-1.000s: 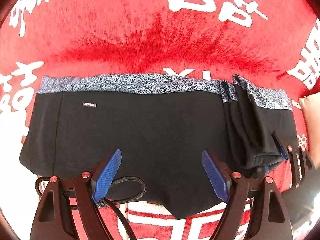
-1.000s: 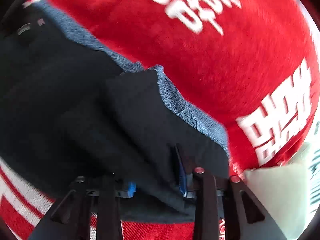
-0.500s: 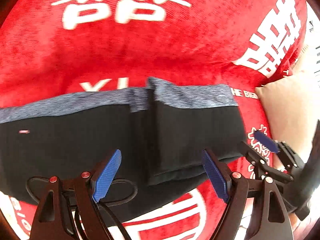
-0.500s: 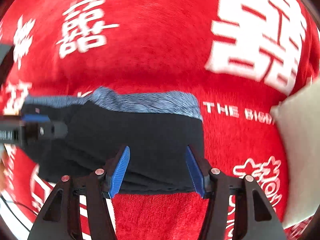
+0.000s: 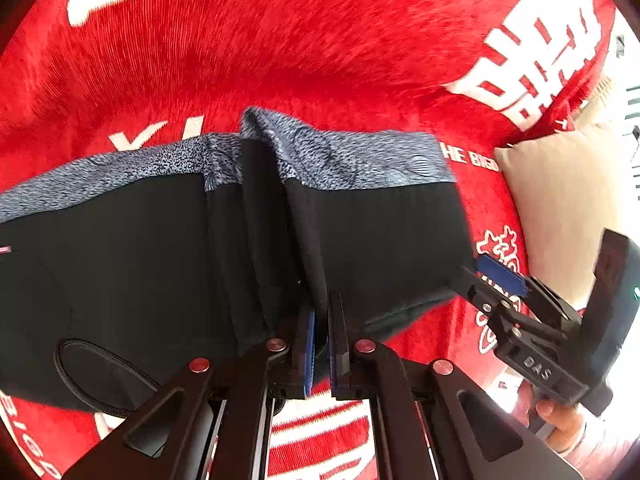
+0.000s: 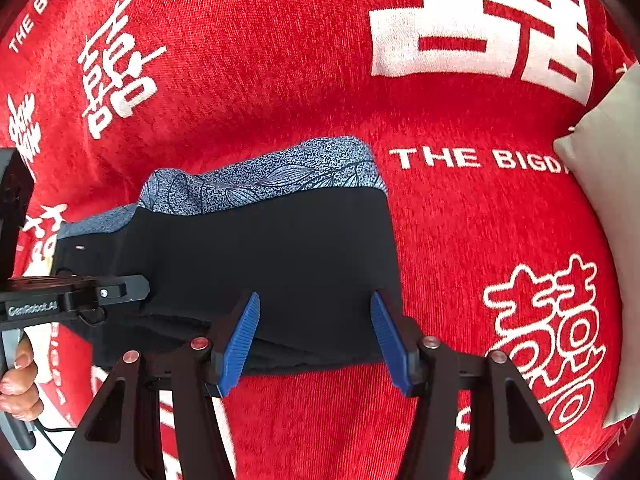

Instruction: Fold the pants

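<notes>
Black pants [image 5: 140,260] with a grey-blue patterned waistband [image 5: 360,156] lie flat on a red blanket, their right part folded over onto the rest. My left gripper [image 5: 322,320] is shut on the raised fold ridge near the pants' lower edge. In the right wrist view the folded flap [image 6: 280,260] lies smooth. My right gripper [image 6: 316,340] hangs open over its lower hem, blue pads apart and not pressing the cloth. The left gripper [image 6: 136,286] shows at the left there. The right gripper [image 5: 480,280] shows off the pants' right edge in the left wrist view.
The red blanket [image 6: 280,60] carries white characters and lettering. A beige pillow [image 5: 560,208] lies at the right edge, the same pillow [image 6: 612,160] in the right wrist view. A black cord loop [image 5: 100,368] rests on the pants at lower left. A person's hand [image 6: 16,380] holds the left gripper.
My left gripper slid right along the pants and its jaws closed on the fold ridge. The right gripper let go of the flap, which now lies flat, and stands open above the hem.
</notes>
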